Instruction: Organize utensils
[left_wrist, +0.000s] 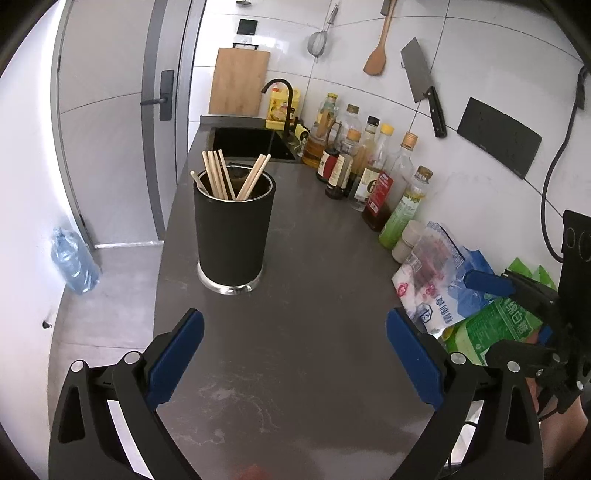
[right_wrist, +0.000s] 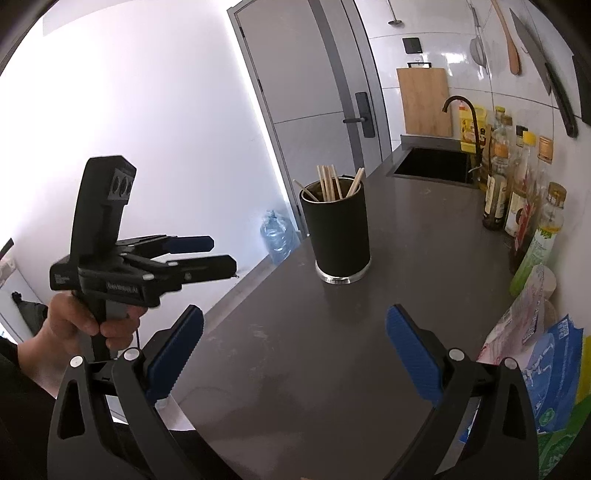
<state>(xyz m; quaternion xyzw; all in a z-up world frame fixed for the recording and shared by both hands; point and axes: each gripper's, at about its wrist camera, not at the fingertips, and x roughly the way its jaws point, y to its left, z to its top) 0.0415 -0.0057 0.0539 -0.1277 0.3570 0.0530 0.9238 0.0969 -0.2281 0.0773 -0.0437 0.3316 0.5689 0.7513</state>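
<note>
On a dark kitchen counter (left_wrist: 314, 258), both my left gripper (left_wrist: 295, 354) and right gripper (right_wrist: 295, 354) gape empty, light, stiff wooden chopsticks (left_wrist: 225, 177) standing in the black holder (left_wrist: 234, 232) ahead of my fingertips, best pinched near their upper ends.

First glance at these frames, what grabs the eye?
The black utensil holder bristling with wooden chopsticks, standing alone mid-counter. Behind it, a row of oil and sauce bottles lines the tiled wall, with a cleaver hanging above. Both tools, left and right, are open and empty.
</note>
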